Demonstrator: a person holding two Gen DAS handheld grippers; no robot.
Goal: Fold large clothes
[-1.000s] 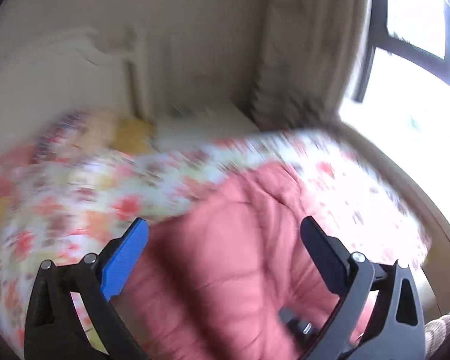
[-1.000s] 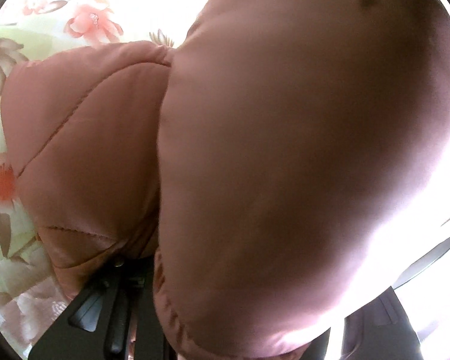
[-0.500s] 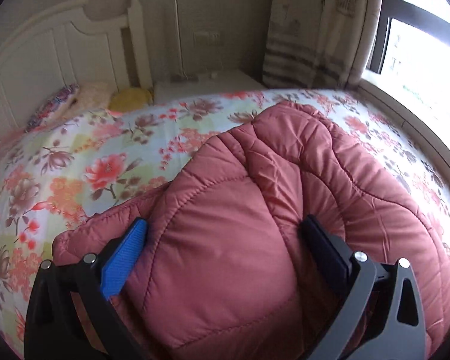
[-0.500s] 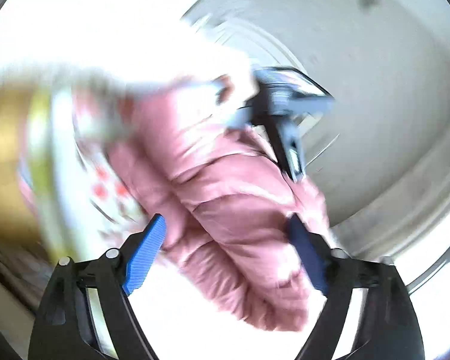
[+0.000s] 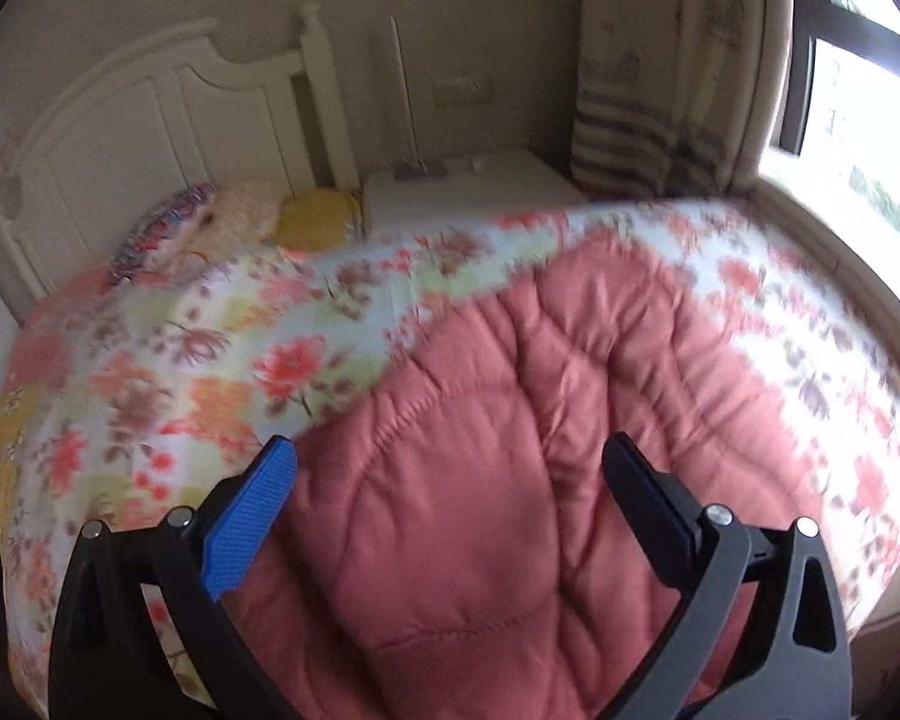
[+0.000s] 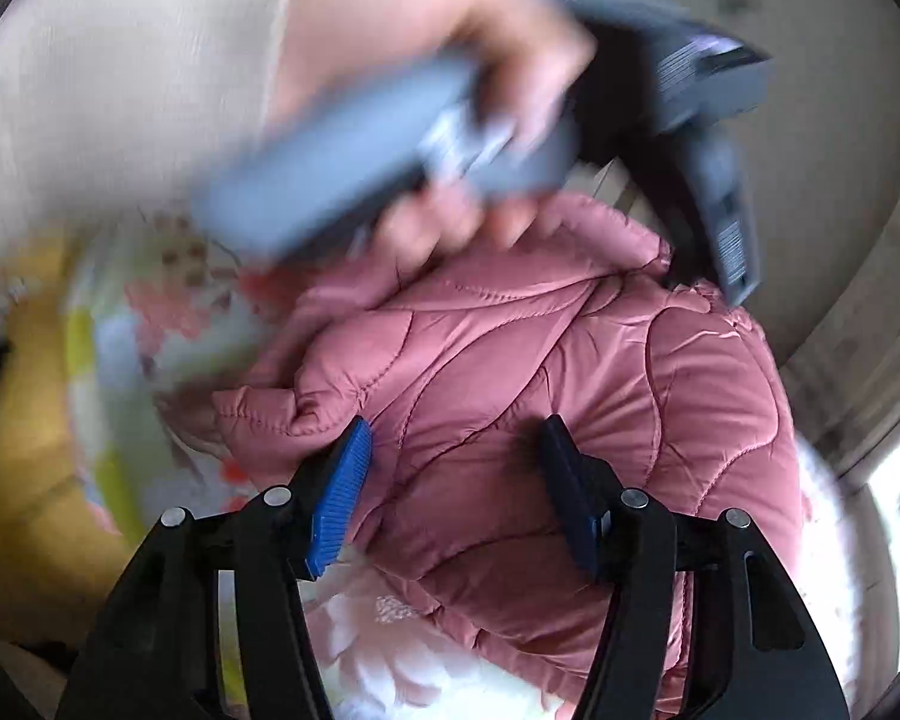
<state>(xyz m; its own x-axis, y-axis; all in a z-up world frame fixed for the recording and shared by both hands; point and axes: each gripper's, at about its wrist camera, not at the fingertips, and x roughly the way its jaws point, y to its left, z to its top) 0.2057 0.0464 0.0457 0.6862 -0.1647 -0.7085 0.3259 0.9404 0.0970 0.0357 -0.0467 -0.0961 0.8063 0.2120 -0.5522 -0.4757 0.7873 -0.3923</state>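
Two grippers hang over a pink jacket [image 5: 510,510] on the bed [image 5: 180,372]: left gripper [image 5: 450,480] fingers apart, right gripper [image 6: 453,456] fingers closing, nothing clamped.

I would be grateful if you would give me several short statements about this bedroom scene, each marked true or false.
1. The quilted pink padded jacket lies on a plain blue sheet. False: it lies on a floral bedspread.
2. A white wooden headboard stands at the bed's far end. True.
3. The left gripper is clamped on the jacket. False: its jaws stand wide apart over it.
4. A striped curtain hangs beside the window. True.
5. A person's hand holds the other gripper's grey handle. True.
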